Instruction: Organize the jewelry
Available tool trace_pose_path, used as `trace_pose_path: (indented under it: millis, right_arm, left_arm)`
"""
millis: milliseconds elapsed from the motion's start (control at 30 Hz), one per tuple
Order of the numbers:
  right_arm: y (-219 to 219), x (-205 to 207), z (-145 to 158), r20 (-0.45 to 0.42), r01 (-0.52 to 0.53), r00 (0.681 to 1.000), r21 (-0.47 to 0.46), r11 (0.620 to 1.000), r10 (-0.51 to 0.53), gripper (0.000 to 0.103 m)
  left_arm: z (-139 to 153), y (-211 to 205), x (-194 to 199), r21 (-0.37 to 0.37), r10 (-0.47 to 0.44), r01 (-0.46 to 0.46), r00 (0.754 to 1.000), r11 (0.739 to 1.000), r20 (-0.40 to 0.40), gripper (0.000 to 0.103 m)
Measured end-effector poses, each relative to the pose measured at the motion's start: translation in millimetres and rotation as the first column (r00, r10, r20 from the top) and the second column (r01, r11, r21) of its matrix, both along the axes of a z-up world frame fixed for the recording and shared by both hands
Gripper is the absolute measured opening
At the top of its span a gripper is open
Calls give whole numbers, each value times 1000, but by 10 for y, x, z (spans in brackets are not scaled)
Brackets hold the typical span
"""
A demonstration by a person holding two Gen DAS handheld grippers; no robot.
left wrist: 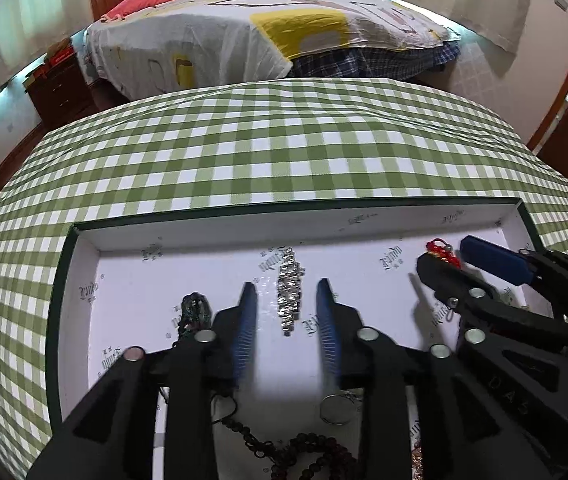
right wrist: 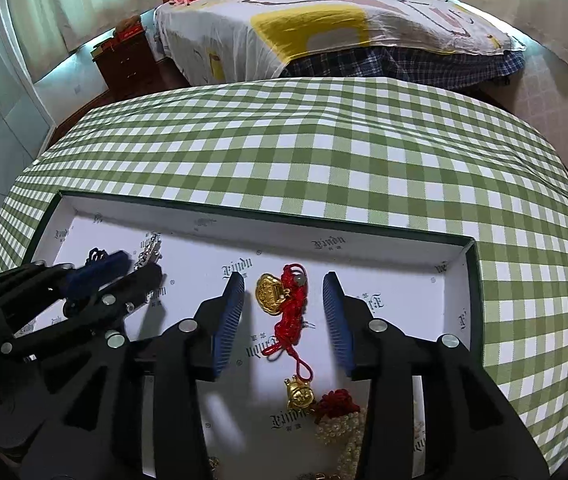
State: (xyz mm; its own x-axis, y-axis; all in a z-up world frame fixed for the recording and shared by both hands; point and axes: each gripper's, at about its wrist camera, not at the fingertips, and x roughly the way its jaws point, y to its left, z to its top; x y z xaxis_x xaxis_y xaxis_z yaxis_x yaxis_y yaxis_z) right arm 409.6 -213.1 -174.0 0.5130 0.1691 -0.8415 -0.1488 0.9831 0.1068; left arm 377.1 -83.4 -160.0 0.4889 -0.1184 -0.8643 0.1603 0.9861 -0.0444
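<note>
The shallow box (left wrist: 84, 264) holds everything. Between the left gripper's (left wrist: 287, 294) parted, empty jaws lies a limp silver chain (left wrist: 289, 292), light and slippery; best pinched mid-length. The right gripper (right wrist: 284, 286), likewise parted, straddles a red-corded gold charm (right wrist: 270, 290): the knotted cord offers softer purchase.

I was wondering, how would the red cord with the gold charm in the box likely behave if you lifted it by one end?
The red cord lies kinked and knotted, so it is probably floppy and would dangle. The gold charm on it looks solid, so that end would likely hang lowest and swing. Its knots may snag on nearby pieces such as the pearls.
</note>
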Motion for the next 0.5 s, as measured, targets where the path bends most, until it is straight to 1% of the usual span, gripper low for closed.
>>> trace_pose_path:
  millis: [167,233,367,433,500]
  right_arm:
    - [-44,-32,35,17,16,1000,2,1000,-16,44]
    - [-58,-42,50,25,23,999,-2,1000,-23,50]
    - [-115,-89,96,47,38,998,-11,999,-37,56]
    - [-140,-115,123,61,46,997,-11,999,-45,62]
    - [-159,-143,156,75,51,996,-17,999,-49,65]
  left_arm:
    - [0,46,13,-22,24,-24,1000,999,-5,43]
    - [2,64,14,-28,32,-32,999,999,-5,44]
    - [-5,90,2,-28,46,-46,999,999,-5,56]
    - [5,115,-21,-36,53,-53,999,998,1,59]
    - [23,133,-48,-29,60,-60,998,998,14,66]
